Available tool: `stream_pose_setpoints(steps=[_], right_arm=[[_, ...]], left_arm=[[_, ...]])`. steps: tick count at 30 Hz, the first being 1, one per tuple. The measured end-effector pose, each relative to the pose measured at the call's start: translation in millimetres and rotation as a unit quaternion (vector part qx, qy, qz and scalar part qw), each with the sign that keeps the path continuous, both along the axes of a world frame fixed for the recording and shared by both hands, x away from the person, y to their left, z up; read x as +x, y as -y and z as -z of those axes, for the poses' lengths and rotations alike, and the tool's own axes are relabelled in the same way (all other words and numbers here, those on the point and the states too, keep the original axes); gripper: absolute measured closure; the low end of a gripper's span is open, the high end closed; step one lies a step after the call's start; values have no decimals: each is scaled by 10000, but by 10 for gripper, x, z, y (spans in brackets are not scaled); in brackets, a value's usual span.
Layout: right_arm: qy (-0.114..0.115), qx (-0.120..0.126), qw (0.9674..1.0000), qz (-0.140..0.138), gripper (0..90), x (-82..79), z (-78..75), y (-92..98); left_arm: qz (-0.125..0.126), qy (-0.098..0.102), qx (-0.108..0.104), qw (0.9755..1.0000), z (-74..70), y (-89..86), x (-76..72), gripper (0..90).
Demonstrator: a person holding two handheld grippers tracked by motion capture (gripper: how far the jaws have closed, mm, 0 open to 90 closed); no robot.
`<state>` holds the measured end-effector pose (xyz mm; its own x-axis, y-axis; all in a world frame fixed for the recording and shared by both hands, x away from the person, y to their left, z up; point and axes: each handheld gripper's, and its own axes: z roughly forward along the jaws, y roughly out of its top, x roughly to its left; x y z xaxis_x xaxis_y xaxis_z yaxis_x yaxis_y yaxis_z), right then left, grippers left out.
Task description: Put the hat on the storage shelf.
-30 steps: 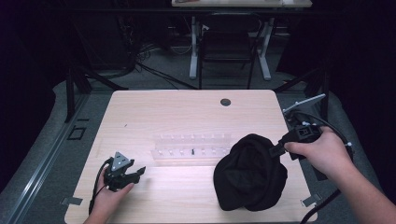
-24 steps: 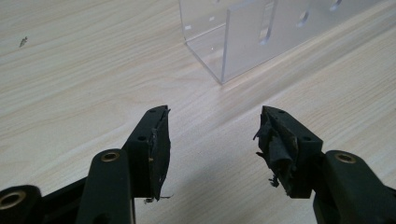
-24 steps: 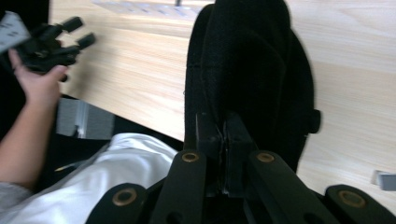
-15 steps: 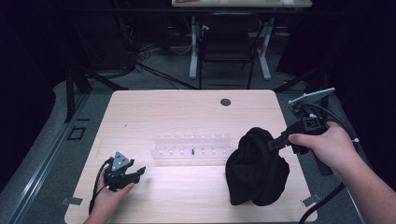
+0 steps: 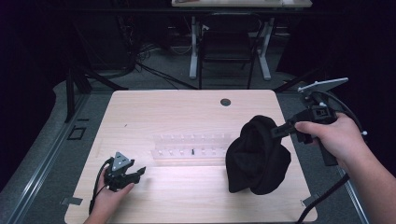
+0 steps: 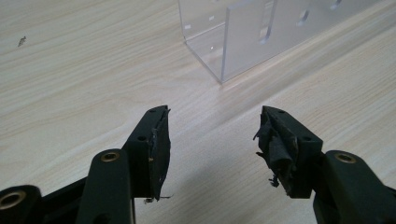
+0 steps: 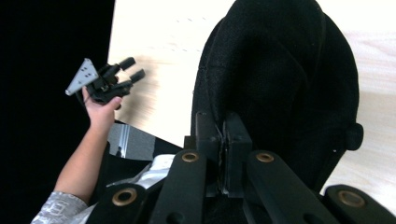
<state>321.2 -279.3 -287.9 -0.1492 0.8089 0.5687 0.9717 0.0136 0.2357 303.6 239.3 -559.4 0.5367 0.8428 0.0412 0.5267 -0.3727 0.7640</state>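
The right gripper (image 5: 279, 131) is clamped on the rim of a black hat (image 5: 257, 156), lifting it at the table's (image 5: 187, 107) right side; the left gripper (image 5: 135, 171), jaws apart, rests near a clear plastic rack (image 5: 191, 145)

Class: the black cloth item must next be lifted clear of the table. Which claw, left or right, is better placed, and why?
Right. The right claw is already shut on the top edge of the black cloth item, pulling it upward. The left claw is open near the table's front-left corner, short of the clear plastic rack.
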Motion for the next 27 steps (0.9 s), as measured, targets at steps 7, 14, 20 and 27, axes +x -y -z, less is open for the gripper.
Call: stream_pose_setpoints(steps=[7,14,20,27], right_arm=[[53,125,9999,68,881,47,-75,-43],[145,374,9991,116,880,103,-163,-68],[184,578,9981,124,880,213,-207,-129],[268,1022,9944,85,879,320,-206,-202]], left_arm=[[6,3,-8,10000,-3,-3,-1,438],[11,10,-12,10000,-6,-5,-2,438],[13,8,-20,10000,-4,-3,0,438],[15,6,-20,10000,-4,-2,0,438]])
